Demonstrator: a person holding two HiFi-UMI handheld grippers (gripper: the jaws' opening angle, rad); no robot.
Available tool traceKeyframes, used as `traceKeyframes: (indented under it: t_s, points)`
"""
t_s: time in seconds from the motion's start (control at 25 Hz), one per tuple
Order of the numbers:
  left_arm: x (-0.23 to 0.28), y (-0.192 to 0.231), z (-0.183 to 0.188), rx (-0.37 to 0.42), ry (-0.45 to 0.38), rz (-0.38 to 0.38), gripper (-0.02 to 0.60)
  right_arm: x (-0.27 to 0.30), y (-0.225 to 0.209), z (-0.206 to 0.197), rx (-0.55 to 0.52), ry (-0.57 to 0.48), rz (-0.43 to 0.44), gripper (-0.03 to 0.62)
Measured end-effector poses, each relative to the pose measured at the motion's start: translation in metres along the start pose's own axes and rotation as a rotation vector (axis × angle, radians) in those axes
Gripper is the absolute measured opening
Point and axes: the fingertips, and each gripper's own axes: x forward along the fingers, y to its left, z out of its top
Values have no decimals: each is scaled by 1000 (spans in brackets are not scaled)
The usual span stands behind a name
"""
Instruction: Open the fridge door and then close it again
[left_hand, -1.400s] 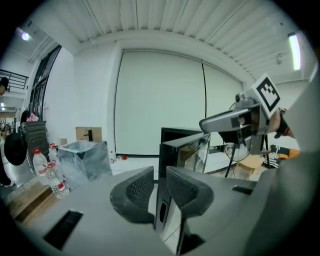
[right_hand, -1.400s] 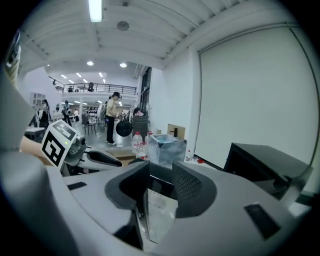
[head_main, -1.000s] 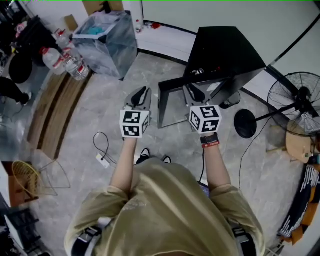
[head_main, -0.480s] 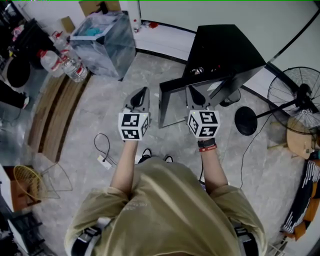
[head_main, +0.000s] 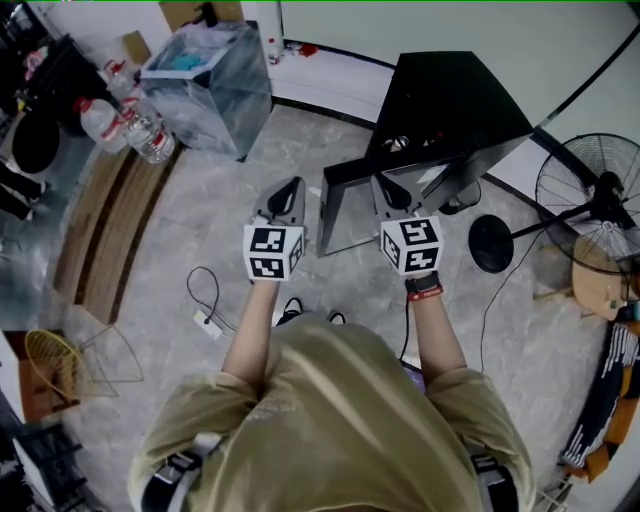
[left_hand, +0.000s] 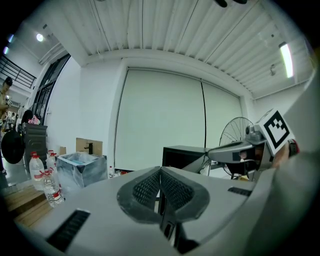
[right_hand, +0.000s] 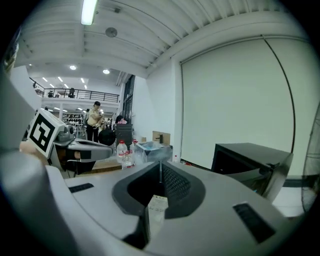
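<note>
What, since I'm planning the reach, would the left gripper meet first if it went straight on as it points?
Probably the black fridge: in the left gripper view it stands behind the left gripper's shut jaw tips, slightly right of them. Depth is unclear, so it could slip past its left edge.

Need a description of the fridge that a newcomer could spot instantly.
Start at the pale wall along the top of the head view. Just in front of it, between the plastic-lined bin and the pedestal fan, stands the fridge. It is the only black box there, and its door hangs open.
</note>
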Motion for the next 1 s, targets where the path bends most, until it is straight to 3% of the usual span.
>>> traceKeyframes:
  t_s: [0.4,0.6,0.76,1.0]
  points:
    - [-2,5,-20,-2,51,-2,21,9,15,-7,-219,122,139,36]
    - [-4,6,-29,-5,74,-1,22,13,23,-15,-366,206,234,158]
    - [-6,9,-42,-13,106,1,28,20,26,-18,-508,261,288,208]
    - [-8,6,-62,-21,155,-27,134,29,31,-34,-702,380,417,265]
